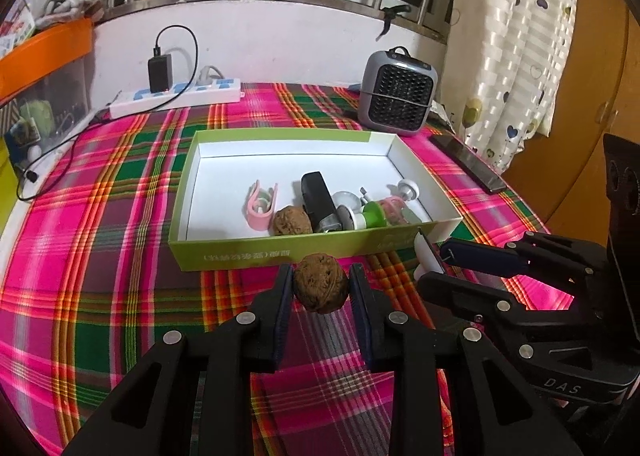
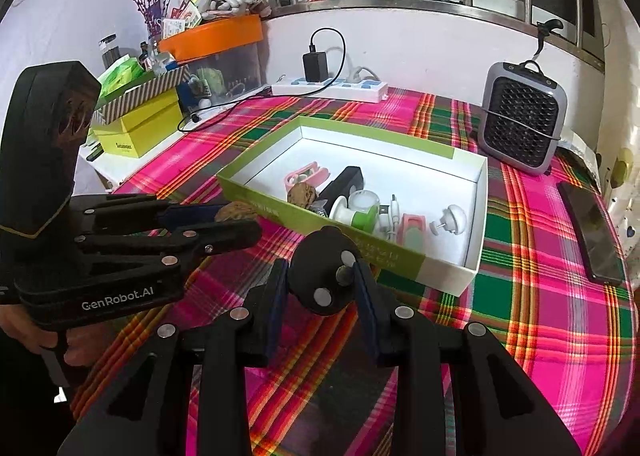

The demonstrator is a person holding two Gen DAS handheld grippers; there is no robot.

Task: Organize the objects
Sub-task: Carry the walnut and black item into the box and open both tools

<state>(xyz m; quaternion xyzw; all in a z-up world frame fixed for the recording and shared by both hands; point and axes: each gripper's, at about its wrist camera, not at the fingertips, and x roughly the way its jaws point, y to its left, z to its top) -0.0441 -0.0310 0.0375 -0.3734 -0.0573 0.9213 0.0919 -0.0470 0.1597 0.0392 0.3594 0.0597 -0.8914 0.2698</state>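
A brown walnut (image 1: 320,282) hangs just above the plaid cloth, in front of the green box (image 1: 280,256). My left gripper (image 1: 320,280) is shut on the walnut. From the right wrist view, that gripper (image 2: 237,222) and its walnut (image 2: 235,212) sit beside the box's near wall (image 2: 280,212). My right gripper (image 2: 322,280) is shut on a round black piece with metal studs (image 2: 320,276). In the left wrist view the right gripper (image 1: 434,266) is at the box's front right corner, and the piece (image 1: 424,256) shows white there. The box holds a second walnut (image 1: 292,220), a pink clip (image 1: 260,204) and several small items.
A grey fan heater (image 1: 396,92) stands behind the box. A dark phone (image 2: 596,232) lies along the table's right edge. A white power strip (image 1: 176,96) with a charger and cable lies at the back. Yellow boxes (image 2: 136,132) and an orange-lidded bin (image 2: 212,36) crowd the left.
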